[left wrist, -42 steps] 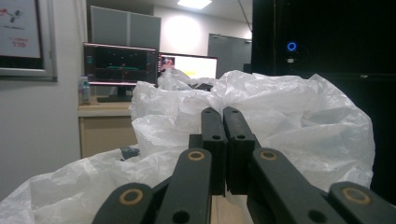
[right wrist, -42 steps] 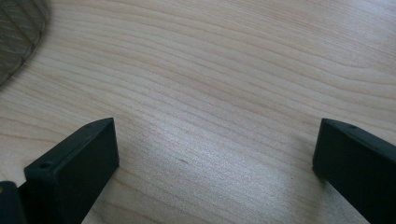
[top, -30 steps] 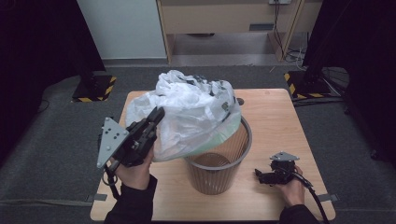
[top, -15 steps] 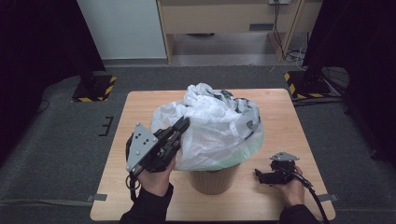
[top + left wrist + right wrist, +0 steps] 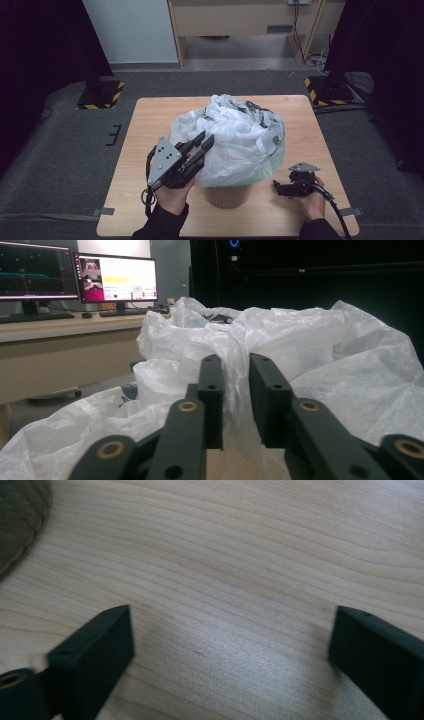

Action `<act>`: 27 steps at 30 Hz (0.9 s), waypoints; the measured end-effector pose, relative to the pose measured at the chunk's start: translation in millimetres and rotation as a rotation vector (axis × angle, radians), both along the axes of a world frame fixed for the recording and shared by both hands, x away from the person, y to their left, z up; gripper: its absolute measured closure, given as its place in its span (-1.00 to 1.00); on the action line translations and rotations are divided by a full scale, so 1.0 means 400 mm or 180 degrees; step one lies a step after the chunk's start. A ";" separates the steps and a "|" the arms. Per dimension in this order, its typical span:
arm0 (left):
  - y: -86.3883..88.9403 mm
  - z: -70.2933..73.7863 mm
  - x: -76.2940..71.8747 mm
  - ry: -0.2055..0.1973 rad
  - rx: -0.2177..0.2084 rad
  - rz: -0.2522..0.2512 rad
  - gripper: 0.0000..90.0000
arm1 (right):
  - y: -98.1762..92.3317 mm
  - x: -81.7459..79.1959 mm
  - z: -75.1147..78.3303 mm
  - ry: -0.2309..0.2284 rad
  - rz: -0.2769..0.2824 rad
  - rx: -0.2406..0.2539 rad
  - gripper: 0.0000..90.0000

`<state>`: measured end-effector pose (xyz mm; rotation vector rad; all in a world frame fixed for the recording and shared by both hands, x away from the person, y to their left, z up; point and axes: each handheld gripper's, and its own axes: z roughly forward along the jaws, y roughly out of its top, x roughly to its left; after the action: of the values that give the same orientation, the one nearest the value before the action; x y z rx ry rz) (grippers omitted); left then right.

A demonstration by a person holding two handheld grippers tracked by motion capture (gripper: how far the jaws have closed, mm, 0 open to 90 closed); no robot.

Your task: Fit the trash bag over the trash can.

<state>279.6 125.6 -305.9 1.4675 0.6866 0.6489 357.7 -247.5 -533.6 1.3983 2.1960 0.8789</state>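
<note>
High view: wooden table on grey carpet, dark curtains.

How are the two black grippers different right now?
The left black two-jaw gripper is raised against the crinkly white plastic bag, with a fold of it between its narrow-set jaws, which have just been opening. The right black two-jaw gripper lies low on the light wooden table, jaws wide, nothing between. Both are hand-held.

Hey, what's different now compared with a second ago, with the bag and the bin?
The left gripper carried the white plastic bag rightward and down over the bin, which it now drapes. Its jaws have just been opening, with a fold of bag between them. The right gripper stayed open on the table.
</note>
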 end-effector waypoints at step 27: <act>0.086 0.022 -0.016 -0.0029 -0.0159 0.0153 0.24 | -0.028 -0.006 0.060 -0.0445 -0.0277 0.0217 -0.70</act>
<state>273.3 160.0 -297.0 1.4048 0.7280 0.6705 355.4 -258.9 -509.7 1.4072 2.0041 0.9970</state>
